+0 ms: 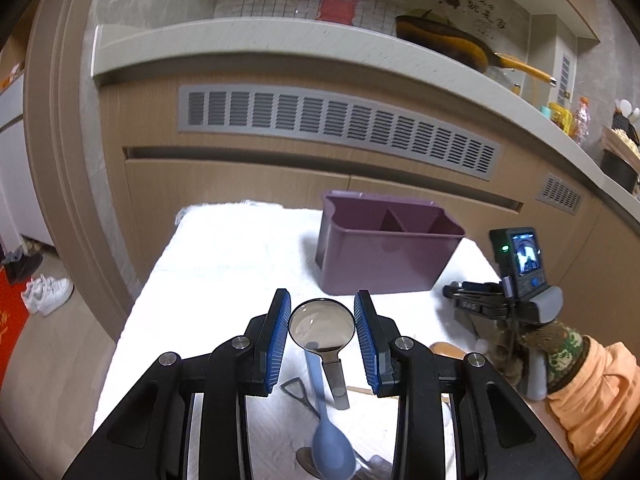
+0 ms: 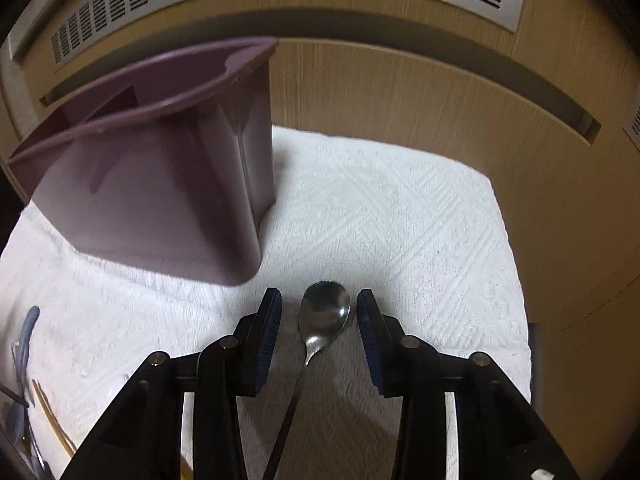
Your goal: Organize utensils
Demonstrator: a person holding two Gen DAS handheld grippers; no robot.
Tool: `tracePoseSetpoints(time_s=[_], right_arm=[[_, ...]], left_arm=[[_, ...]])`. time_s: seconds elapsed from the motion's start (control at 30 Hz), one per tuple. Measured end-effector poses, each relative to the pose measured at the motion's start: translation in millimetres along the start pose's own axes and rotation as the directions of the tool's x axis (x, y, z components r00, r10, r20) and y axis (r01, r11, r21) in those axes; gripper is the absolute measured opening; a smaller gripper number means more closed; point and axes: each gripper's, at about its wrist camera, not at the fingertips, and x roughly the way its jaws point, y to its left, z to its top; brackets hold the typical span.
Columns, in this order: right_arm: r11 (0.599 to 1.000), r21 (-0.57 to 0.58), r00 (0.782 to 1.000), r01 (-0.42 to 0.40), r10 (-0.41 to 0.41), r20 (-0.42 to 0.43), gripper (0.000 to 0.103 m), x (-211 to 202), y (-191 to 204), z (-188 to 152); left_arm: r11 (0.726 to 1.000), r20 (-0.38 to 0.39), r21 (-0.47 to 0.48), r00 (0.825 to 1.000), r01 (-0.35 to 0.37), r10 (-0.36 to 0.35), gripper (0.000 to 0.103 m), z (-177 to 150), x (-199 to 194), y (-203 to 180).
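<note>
A purple divided utensil caddy [image 1: 384, 248] stands on the white towel [image 1: 240, 256]; it also shows in the right wrist view [image 2: 160, 184]. My left gripper [image 1: 322, 312] is open, its jaws on either side of a round steel ladle [image 1: 322, 325] lying on the towel. A blue plastic spoon [image 1: 332, 452] and a wire-handled utensil [image 1: 298, 392] lie beneath it. My right gripper [image 2: 319, 308] is open around the bowl of a steel spoon [image 2: 325, 312] on the towel [image 2: 400, 220]. The right gripper's body [image 1: 516, 280] shows at right in the left wrist view.
Wooden cabinet fronts with grey vents [image 1: 340, 128] rise just behind the towel. A counter [image 1: 280, 40] above holds a yellow-handled pan [image 1: 460, 44] and bottles. More utensils [image 2: 28, 380] lie at the towel's left. White shoes [image 1: 46, 292] sit on the floor.
</note>
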Motion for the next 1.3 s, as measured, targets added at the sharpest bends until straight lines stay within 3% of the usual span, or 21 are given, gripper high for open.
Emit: tracePoseSetpoints(time_s=[0.03,0.13,0.33,0.43,0.5,0.63,0.7,0.83,0.93,1.13,1.3], right_arm=[[1.0,-0.007,1.0,-0.007,0.007,-0.001,0.023,-2.4,1.1,-0.4],[1.0,-0.017,1.0,-0.014,0.014,0.026,0.023,-15.2,2.4,-4.4],[0.999,-0.042,0.973,-0.035,0.043,0.227,0.023,-98.2,-0.2,-20.7],[0.998,-0.057,0.927,-0.022,0.041,0.373,0.023,-154.1,0.5,-27.1],[0.996,-0.085,0.871,0.002,0.04,0.49,0.022,-194.5,7.7,-20.9],[0.991,-0.135,0.784,0.017,0.071,0.617,0.022,-250.1,18.9,9.4],[0.988,-0.151,0.756,0.013,0.089,0.649,0.022,-269.4,22.6,35.4],[0.988,-0.154,0.731,0.002,0.104,0.674,0.022,-288.7,22.7,74.3],[0.986,-0.164,0.738,-0.03,0.132,0.662,0.022,-290.8,23.2,98.7],[0.98,-0.171,0.765,-0.103,0.188,0.616,0.022,-259.0,27.3,105.7],[0.975,-0.169,0.821,-0.147,0.216,0.528,0.021,-203.5,34.7,108.0]], left_arm=[[1.0,0.002,-0.002,1.0,-0.006,0.006,0.034,0.0,1.9,0.7],[1.0,0.005,-0.005,1.0,-0.005,0.005,0.034,0.2,3.5,0.9],[1.0,0.03,0.023,1.0,-0.001,0.0,0.034,4.3,-5.4,-10.4],[0.999,0.079,0.051,0.997,0.003,-0.007,0.034,17.7,-17.9,-23.1],[0.996,0.134,0.087,0.991,0.008,-0.02,0.034,39.5,-29.0,-35.9],[0.983,0.257,0.181,0.966,-0.028,-0.02,0.034,90.6,-43.8,-61.3],[0.978,0.3,0.209,0.953,-0.031,-0.034,0.034,119.1,-46.5,-73.0],[0.968,0.376,0.247,0.926,-0.055,-0.043,0.034,163.4,-43.4,-89.7],[0.966,0.368,0.256,0.928,-0.042,-0.057,0.034,182.7,-29.4,-94.4],[0.967,0.3,0.254,0.952,-0.017,-0.063,0.034,191.2,27.9,-93.5],[0.971,0.216,0.237,0.976,-0.014,-0.039,0.034,173.7,83.7,-85.4]])
